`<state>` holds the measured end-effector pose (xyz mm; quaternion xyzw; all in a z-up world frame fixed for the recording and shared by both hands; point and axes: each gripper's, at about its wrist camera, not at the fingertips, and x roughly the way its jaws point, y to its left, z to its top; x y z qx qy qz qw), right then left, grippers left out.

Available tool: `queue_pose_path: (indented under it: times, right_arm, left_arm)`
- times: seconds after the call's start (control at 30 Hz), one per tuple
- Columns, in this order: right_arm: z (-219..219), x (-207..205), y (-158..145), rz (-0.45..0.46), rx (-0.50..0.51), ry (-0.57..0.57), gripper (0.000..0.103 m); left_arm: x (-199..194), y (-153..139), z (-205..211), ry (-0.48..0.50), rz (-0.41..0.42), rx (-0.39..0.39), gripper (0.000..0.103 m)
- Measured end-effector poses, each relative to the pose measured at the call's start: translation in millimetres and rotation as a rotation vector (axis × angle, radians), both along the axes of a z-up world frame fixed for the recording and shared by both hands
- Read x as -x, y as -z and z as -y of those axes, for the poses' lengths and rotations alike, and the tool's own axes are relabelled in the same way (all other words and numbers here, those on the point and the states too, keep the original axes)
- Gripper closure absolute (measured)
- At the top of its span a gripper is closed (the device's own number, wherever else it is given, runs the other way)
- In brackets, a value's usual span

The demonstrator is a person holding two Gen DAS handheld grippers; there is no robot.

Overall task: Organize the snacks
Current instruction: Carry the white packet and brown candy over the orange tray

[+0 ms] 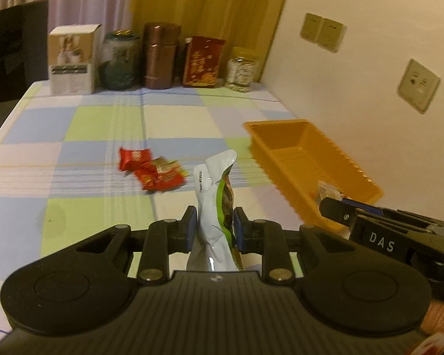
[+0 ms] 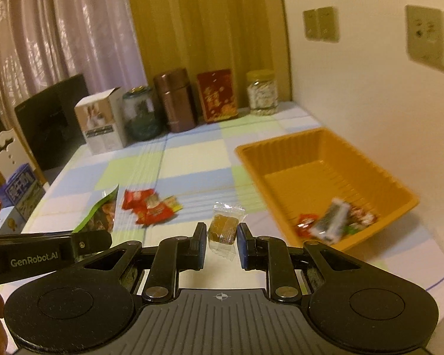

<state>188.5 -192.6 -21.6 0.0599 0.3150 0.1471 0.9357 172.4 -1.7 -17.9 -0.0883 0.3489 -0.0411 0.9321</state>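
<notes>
Left gripper (image 1: 215,230), tilted down over the pastel checked tablecloth (image 1: 103,124), pinches an upright white-and-green foil snack pouch (image 1: 214,195) between its blue pads; pouch is crumpled at the grip.

Right gripper (image 2: 222,244), also angled down and just beside the left one, pinches a small clear wrapper holding a brown square sweet (image 2: 223,227).

Loose red snack packets (image 2: 148,207) lie on the cloth ahead. Orange ribbed plastic tray (image 2: 325,148) sits to the right by the wall, several wrapped snacks (image 2: 334,220) in its near corner. Boxes and jars (image 1: 151,56) line the table's far edge
</notes>
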Motion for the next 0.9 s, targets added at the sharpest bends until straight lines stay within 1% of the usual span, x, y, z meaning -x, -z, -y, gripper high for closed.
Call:
queue_pose_path:
  times: [0.27, 0.47, 0.6, 0.9]
  right_arm:
    - [39, 4, -15, 0.026, 0.026, 0.076, 0.081]
    - [70, -3, -19, 0.031, 0.019, 0.131, 0.081]
    - [92, -10, -20, 0.025, -0.014, 0.162, 0.081]
    - [120, -37, -14, 0.021, -0.006, 0.177, 0.081]
  left_arm:
    - [-8, -12, 36, 0.07, 0.011, 0.007, 0.08]
    - [-22, -16, 63, 0.117, 0.009, 0.003, 0.08]
    - [-34, -14, 75, 0.135, 0.003, 0.014, 0.08]
    - [-70, -3, 104, 0.174, -0.018, 0.03, 0.08]
